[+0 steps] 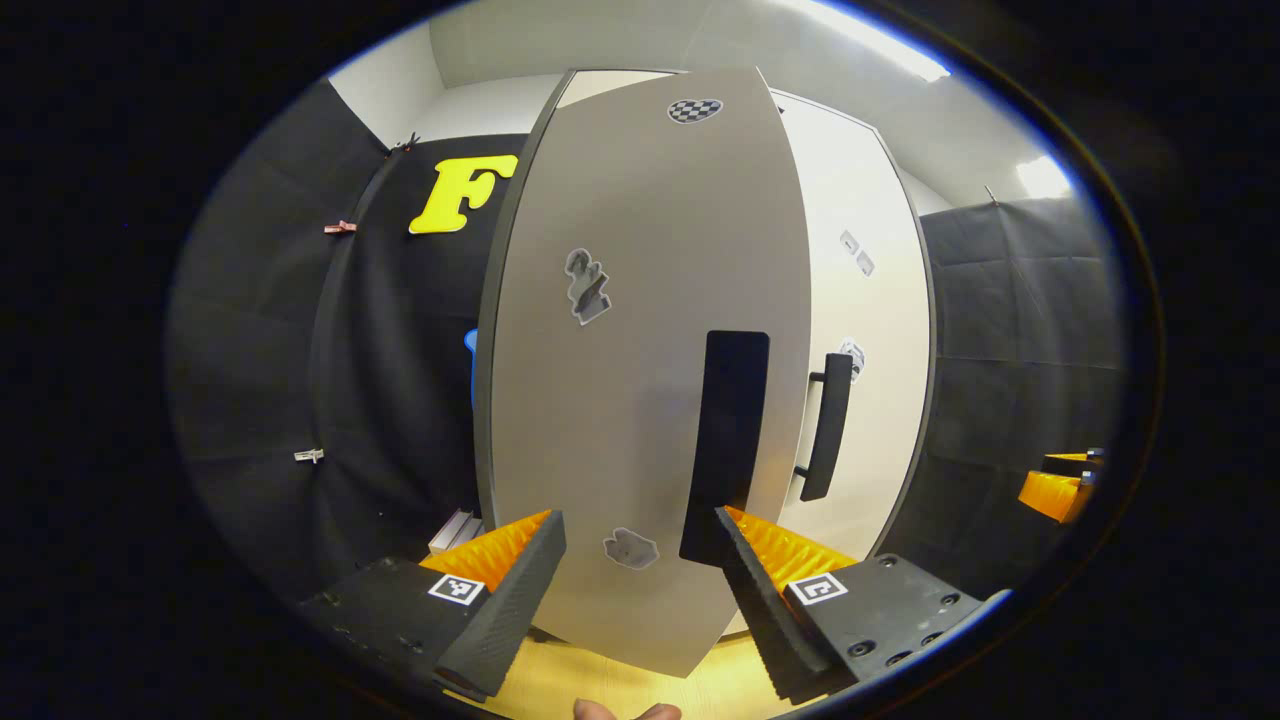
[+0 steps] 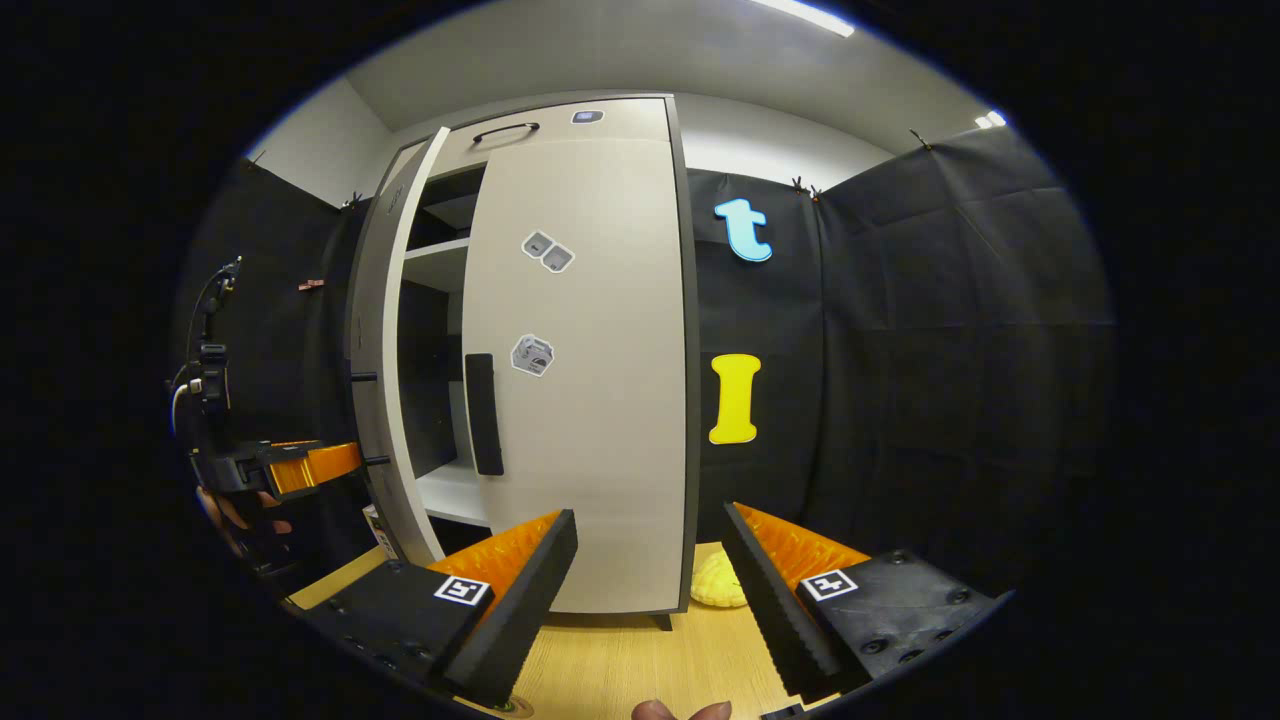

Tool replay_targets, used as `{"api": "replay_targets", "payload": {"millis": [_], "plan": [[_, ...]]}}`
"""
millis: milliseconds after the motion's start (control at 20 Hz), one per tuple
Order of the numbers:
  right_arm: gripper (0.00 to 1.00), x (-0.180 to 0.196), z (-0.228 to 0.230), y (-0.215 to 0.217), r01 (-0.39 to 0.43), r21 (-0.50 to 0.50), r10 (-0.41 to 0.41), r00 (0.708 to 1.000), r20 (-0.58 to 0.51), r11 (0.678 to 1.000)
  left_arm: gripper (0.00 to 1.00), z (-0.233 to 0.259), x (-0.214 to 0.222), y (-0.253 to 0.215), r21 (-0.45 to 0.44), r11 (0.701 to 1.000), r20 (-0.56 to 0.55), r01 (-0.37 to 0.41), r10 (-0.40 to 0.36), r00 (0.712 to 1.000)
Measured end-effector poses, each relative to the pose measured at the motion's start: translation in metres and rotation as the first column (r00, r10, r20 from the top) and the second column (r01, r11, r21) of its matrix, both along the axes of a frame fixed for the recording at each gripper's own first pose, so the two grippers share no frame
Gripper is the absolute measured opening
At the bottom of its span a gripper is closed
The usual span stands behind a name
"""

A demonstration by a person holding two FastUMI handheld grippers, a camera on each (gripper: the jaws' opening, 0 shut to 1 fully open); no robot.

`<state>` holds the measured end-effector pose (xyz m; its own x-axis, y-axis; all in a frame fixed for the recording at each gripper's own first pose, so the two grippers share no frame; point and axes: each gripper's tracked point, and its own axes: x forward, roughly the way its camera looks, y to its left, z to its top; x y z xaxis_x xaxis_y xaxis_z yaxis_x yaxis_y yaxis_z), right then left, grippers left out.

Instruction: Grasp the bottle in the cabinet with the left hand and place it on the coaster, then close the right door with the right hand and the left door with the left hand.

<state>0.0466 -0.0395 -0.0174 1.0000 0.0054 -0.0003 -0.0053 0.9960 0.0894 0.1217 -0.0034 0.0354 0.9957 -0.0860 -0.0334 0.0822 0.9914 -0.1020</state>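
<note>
The left gripper [image 1: 640, 560] has its fingers spread wide and pinches nothing; straight past them, filling the middle of the left gripper view, stands the left door [image 1: 650, 350], with its upright handle [image 1: 725, 445] rising just above the right-hand finger. The door's long axis runs top to bottom, and its face is turned toward the tool, so a push forward is what seems called for. To the right of it in that frame lies the right door [image 1: 870, 330], flat against the cabinet front.

In the right gripper view the right gripper [image 2: 650, 570] is likewise spread and holding nothing. The right door looks shut ahead of it, while the left door [image 2: 385, 350] stands ajar at the left of the frame, a dark gap showing shelves [image 2: 435, 255] between them. The left gripper [image 2: 300, 468] sits just outside that open door (clearly the nearer hand). The bottle and coaster cannot be made out; a yellow object [image 2: 718, 583] lies at the cabinet's foot.
</note>
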Motion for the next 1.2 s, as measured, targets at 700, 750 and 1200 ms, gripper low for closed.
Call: {"api": "replay_targets", "payload": {"millis": [700,750,1200], "plan": [[0.97,-0.001,0.000,-0.011,-0.023,0.002,0.023,1.000,-0.011,1.000,0.95,0.003,0.044,-0.032,0.086,0.995,0.009,-0.050,0.049,0.999],[0.97,-0.001,0.000,-0.011,-0.024,0.002,0.024,1.000,-0.013,1.000,0.95,0.004,0.045,-0.032,0.090,0.994,0.011,-0.055,0.054,0.998],[0.97,-0.010,0.012,-0.016,-0.015,0.033,0.015,1.000,-0.008,0.999,0.95,0.011,0.008,-0.038,0.063,0.997,-0.014,-0.048,0.049,0.999]]}}
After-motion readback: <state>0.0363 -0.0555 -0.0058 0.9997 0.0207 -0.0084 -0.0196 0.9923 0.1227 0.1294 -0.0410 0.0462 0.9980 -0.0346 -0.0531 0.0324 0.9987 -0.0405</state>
